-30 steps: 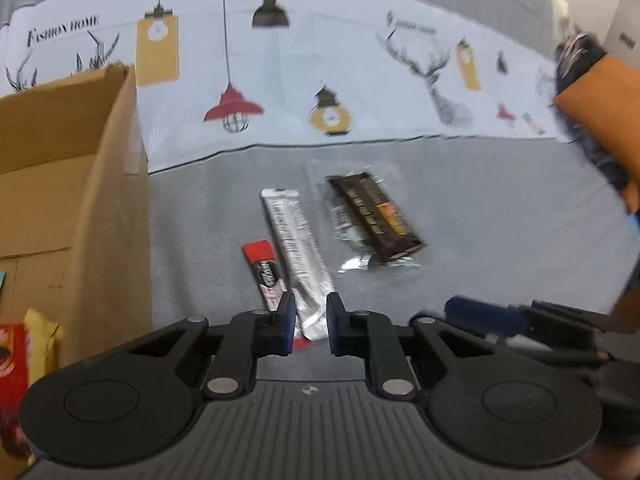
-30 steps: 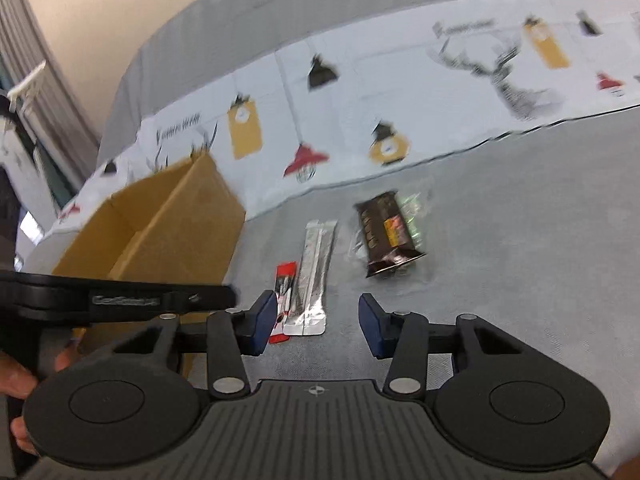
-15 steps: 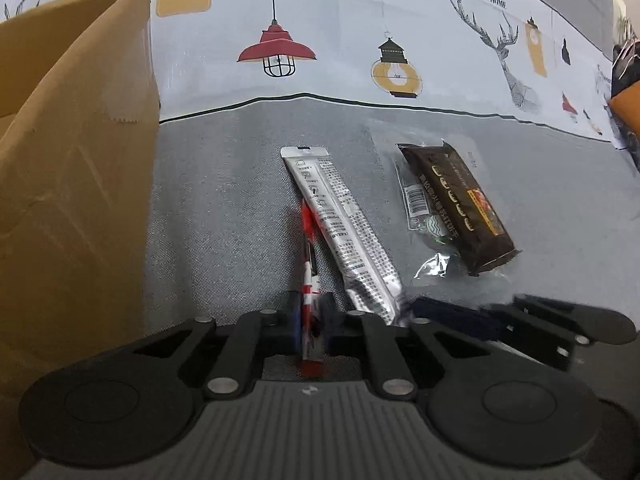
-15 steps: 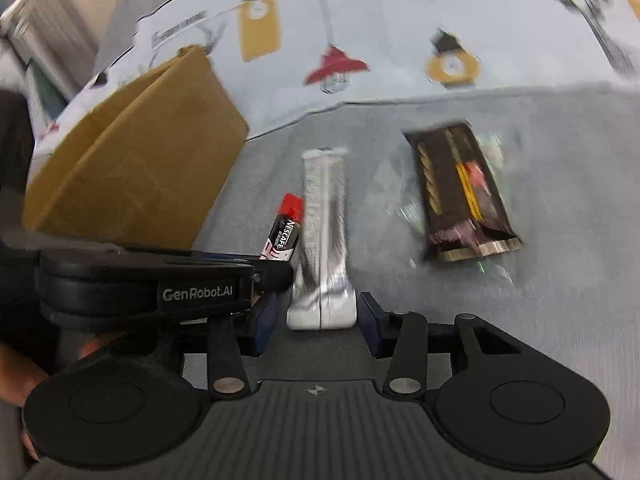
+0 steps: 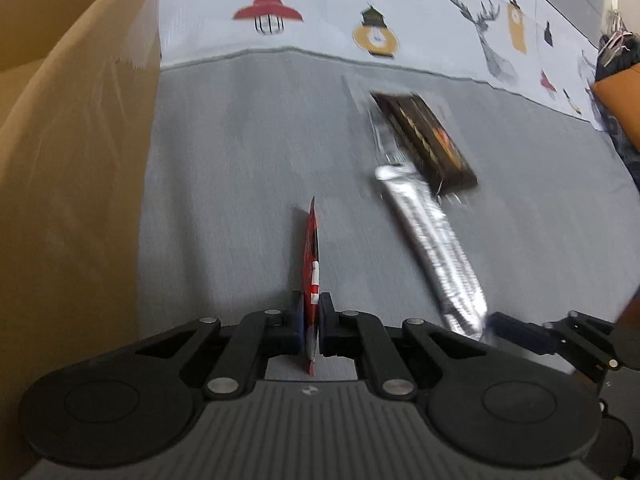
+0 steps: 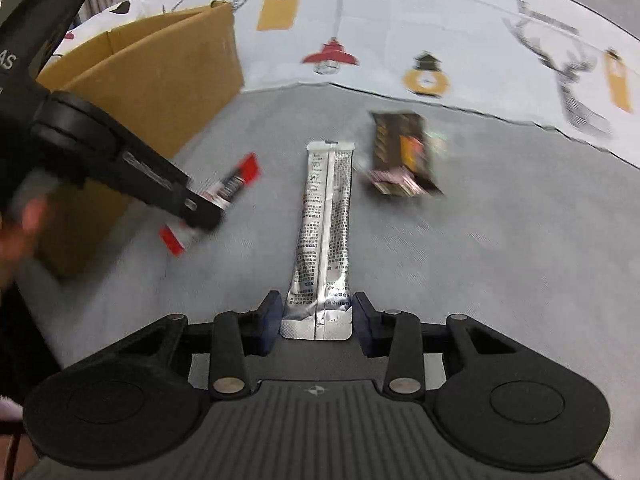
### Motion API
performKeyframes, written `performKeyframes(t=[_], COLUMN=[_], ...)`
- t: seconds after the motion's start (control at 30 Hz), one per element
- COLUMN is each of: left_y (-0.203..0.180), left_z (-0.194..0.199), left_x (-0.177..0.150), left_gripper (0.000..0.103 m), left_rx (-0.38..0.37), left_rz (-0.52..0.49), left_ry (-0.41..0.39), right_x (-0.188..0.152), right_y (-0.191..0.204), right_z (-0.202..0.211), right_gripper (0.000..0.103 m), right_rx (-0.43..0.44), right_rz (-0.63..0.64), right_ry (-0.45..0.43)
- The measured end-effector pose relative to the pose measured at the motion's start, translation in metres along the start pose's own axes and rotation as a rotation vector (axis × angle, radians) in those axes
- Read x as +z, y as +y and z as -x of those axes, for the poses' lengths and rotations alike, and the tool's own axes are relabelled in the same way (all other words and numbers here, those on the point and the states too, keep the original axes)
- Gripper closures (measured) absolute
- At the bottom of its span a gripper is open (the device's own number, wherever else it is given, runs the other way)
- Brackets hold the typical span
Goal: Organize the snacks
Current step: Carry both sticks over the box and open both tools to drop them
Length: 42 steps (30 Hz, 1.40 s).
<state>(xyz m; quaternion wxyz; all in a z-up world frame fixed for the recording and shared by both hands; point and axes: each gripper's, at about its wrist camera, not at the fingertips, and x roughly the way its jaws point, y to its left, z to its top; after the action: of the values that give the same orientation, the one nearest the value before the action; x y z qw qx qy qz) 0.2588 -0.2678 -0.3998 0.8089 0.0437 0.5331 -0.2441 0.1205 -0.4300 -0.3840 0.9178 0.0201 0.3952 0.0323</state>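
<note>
Left gripper point(image 5: 313, 322): clenched on red sachet point(image 5: 311, 248), held edge-up beside cardboard box point(image 5: 72, 152) at left. Right gripper point(image 6: 316, 322): jaws against both sides of silver stick pack point(image 6: 325, 216), near end grasped. Dark chocolate bar point(image 6: 402, 152): on grey cloth point(image 6: 500, 220), far right of pack

A grey surface point(image 6: 500, 248) meets a pale cloth point(image 6: 460, 32) printed with lamps and deer; an orange cushion point(image 5: 620, 108) sits far right.
</note>
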Motion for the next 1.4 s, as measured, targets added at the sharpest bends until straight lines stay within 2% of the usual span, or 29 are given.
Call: performKeyframes(t=[0.13, 0.2, 0.27, 0.37, 0.43, 0.47, 0.57, 0.7, 0.83, 0.93, 1.13, 1.23, 1.4], left_y=[-0.011, -0.015, -0.016, -0.018, -0.020, -0.019, -0.013, -0.009, -0.012, -0.014, -0.014, -0.003, 0.028], left_z=[-0.001, -0.003, -0.007, -0.015, -0.019, -0.020, -0.018, -0.002, 0.030, 0.062, 0.141, 0.188, 0.261], left_x=[-0.007, -0.003, 0.004, 0.014, 0.020, 0.022, 0.025, 0.022, 0.017, 0.013, 0.002, -0.008, -0.027], left_gripper=[0.092, 0.082, 0.076, 0.078, 0.092, 0.096, 0.097, 0.097, 0.097, 0.097, 0.097, 0.097, 0.097], left_rx=[0.032, 0.033, 0.026, 0.032, 0.050, 0.052, 0.033, 0.020, -0.017, -0.043, -0.055, -0.058, -0.083], left_rz=[-0.051, -0.065, -0.066, -0.079, -0.096, -0.094, -0.055, -0.038, -0.045, -0.044, -0.076, -0.076, -0.039], left_ry=[-0.014, -0.015, -0.016, -0.041, -0.054, -0.053, -0.040, -0.036, -0.073, -0.118, -0.247, -0.324, -0.433], right_x=[-0.010, -0.004, 0.005, 0.021, 0.029, 0.033, 0.036, 0.035, 0.032, 0.032, 0.035, 0.046, 0.073], right_y=[-0.010, -0.013, -0.014, -0.014, -0.010, -0.007, -0.008, -0.019, -0.016, -0.001, 0.026, 0.050, 0.105], right_z=[0.013, 0.007, -0.002, -0.023, -0.035, -0.038, -0.038, -0.029, -0.001, 0.028, 0.077, 0.102, 0.149], right_gripper=[0.062, 0.061, 0.061, 0.061, 0.061, 0.066, 0.079, 0.085, 0.085, 0.085, 0.085, 0.085, 0.085], right_rx=[-0.017, -0.025, 0.002, 0.013, -0.011, -0.037, -0.049, -0.027, 0.012, 0.005, 0.031, 0.070, 0.091], right_rz=[-0.069, -0.095, -0.122, -0.121, -0.077, -0.040, -0.035, -0.088, -0.098, -0.091, -0.204, -0.223, -0.157], right_ry=[-0.023, -0.029, -0.038, -0.034, -0.039, -0.038, -0.029, -0.032, -0.110, -0.165, -0.255, -0.303, -0.388])
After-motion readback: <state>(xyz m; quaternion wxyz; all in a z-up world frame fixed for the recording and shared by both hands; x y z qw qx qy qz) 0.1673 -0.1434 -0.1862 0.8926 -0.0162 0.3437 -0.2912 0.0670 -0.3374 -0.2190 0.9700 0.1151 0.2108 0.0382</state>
